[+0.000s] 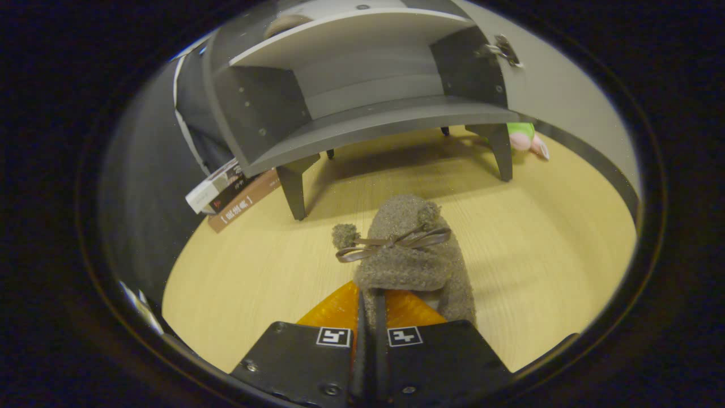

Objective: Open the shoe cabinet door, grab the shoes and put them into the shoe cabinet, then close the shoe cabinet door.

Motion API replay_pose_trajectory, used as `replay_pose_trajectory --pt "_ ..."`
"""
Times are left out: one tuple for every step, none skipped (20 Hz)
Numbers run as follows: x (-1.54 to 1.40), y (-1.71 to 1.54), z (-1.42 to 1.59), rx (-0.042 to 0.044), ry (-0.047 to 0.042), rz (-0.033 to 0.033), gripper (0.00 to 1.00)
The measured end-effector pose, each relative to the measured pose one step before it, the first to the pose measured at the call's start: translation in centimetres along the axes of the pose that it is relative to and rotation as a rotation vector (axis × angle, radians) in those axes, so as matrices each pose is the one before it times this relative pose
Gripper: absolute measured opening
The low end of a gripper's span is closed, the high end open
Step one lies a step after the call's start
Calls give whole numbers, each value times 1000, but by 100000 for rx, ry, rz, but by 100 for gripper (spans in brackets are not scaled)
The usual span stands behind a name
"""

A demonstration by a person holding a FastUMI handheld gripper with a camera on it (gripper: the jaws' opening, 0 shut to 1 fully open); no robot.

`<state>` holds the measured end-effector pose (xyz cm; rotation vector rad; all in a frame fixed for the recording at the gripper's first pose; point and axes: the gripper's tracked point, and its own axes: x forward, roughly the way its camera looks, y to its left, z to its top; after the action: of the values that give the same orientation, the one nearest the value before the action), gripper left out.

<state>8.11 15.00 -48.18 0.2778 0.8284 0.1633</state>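
Observation:
A fuzzy grey-brown shoe (405,255) with a ribbon bow and two pom-poms hangs between my fingers, its toe pointing away from me above the wooden surface. My gripper (372,303) is shut on the shoe's rim, both fingers pressed close together on it. Beyond the shoe stands the grey shoe cabinet (362,119) on short dark legs. Its door (555,85) is swung open to the right, with a metal hinge (503,50) showing at its inner edge. The lower shelf (374,122) inside looks bare.
A stack of books (232,195) leans beside the cabinet's left front leg. A green and pink soft toy (527,139) lies behind the right leg, near the open door. The light wooden surface (544,243) spreads around the shoe and under the cabinet.

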Motion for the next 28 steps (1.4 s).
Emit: replay_pose_trajectory --pt "-343 -177 349 1854 -448 2678 10" --pt "-316 -17 330 -386 -1132 1298 8" --pt "-355 -45 454 -1304 -2598 -227 7" --pt "-202 142 299 -2063 -2236 -1150 7" --pt "-119 18 499 -1937 -1735 -1751 7" --pt "-616 282 376 -1236 -1248 493 7" --pt "-528 546 258 -269 -625 1595 7" --pt "-651 168 188 -12 -369 1385 7" --pt "-771 430 456 -365 -858 1653 7" --pt "-1655 370 722 -1133 -1220 775 7" --pt "-1067 359 859 -1981 -1647 -121 7" --pt "-688 388 845 -1735 -1518 222 7" --pt "-601 680 1016 -1440 -1049 1310 7" --pt "-843 721 1254 -852 -1567 1935 7" --pt "-935 728 1662 433 -2156 1809 7" --pt "-943 606 1486 -237 -1767 1410 7" --pt "-692 675 1739 -1158 -2162 633 7" --pt "-767 641 1713 -1594 -2452 424 7" --pt "-728 649 1746 -2239 -2796 -45 7" --pt "-911 501 1662 -2515 -2759 -558 7" --pt "-902 426 1441 -2884 -2158 -650 7" --pt "-732 543 1188 -2860 -1658 -173 7" --pt "-691 450 1364 -1564 -1730 147 7" --pt "-680 487 1252 -1223 -1338 438 7" --pt "-520 282 1338 -1389 -1134 263 7" --pt "-533 187 1223 -1664 -1283 35 7" --pt "-400 98 1360 -1770 -1871 -241 7" --pt "-492 -31 1315 -2150 -1656 -854 7"
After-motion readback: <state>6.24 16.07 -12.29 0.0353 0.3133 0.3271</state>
